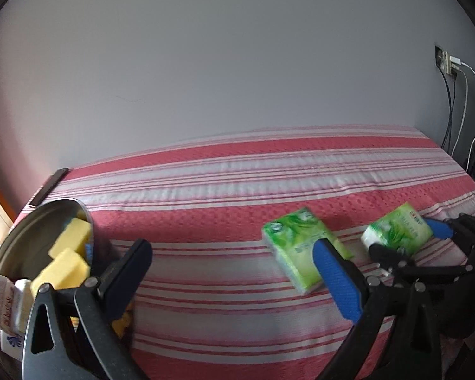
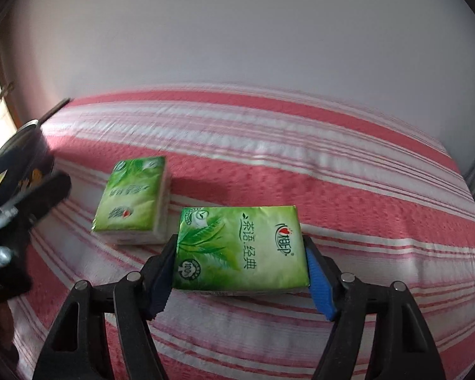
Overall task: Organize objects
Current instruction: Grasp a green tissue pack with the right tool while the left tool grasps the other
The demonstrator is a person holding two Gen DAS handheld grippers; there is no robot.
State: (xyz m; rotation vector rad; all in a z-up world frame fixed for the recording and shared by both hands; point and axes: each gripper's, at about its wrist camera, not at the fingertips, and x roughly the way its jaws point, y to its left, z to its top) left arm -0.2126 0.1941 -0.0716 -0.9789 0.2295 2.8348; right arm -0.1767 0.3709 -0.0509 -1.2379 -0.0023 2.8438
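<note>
The bed cover is striped red, pink and white. Both tissue packs are green with leaf prints. Yellow sponges fill a silver tin.

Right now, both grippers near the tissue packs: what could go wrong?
1. The right gripper brackets one green tissue pack across its width; the soft pack may buckle or slip if contact is shallow.
2. The left gripper, open, hovers near the second tissue pack, close to the right one: the two could collide.
3. The metal tin already looks crowded with yellow sponges.
</note>
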